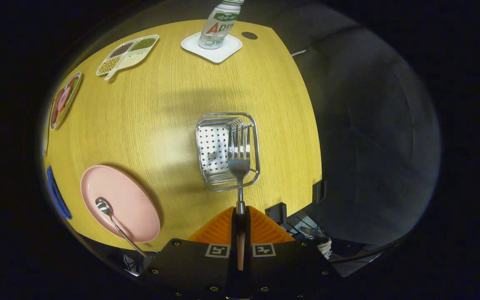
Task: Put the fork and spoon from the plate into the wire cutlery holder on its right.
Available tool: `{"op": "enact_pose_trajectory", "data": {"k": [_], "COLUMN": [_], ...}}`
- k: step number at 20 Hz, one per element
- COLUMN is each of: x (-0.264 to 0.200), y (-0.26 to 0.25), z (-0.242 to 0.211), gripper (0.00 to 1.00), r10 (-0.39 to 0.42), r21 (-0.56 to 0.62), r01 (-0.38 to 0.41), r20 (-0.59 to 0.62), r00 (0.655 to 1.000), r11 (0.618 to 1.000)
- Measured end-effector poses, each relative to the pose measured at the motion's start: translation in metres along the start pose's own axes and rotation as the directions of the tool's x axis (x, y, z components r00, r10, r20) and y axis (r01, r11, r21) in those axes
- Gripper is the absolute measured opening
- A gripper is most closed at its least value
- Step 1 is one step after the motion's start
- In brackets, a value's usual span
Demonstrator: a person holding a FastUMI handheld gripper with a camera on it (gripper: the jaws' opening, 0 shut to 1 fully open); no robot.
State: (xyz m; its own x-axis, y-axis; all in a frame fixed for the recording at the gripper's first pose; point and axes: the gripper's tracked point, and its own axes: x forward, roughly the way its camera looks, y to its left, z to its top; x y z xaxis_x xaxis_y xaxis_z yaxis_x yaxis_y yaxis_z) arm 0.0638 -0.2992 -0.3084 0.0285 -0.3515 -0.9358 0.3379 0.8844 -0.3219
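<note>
The hand-held gripper (240, 212) has a broad dark body, matte and flat on top, spreading wide toward the camera. Small round screws dot its surface, several along the near edge and one at each far corner. Two square black-and-white markers sit side by side on its front edge, one on each side of a narrow central slot. The two fingers (265, 229) are ribbed with fine parallel ridges and taper forward to a point.

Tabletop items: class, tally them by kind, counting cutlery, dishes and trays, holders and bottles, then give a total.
Cutlery: 2, the fork held in the gripper and the spoon.
Dishes and trays: 4, pink plate, divided tray, white coaster tray, patterned plate.
Holders: 1, wire cutlery holder.
Bottles: 1, bottle.
Total: 8.
</note>
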Motion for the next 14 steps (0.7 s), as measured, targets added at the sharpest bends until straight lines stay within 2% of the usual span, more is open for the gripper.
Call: {"op": "enact_pose_trajectory", "data": {"k": [7,12,14], "x": [0.008,0.005,0.004], "y": [0.01,0.014,0.015], "z": [0.006,0.009,0.014], "gripper": [0.05,0.05,0.1], "r10": [0.055,0.09,0.104], "r21": [-0.048,-0.019,-0.008], "r01": [-0.058,-0.093,-0.105], "r20": [-0.062,-0.105,-0.095], "r00": [0.997,0.99,0.99], "r11": [0.997,0.996,0.994]}}
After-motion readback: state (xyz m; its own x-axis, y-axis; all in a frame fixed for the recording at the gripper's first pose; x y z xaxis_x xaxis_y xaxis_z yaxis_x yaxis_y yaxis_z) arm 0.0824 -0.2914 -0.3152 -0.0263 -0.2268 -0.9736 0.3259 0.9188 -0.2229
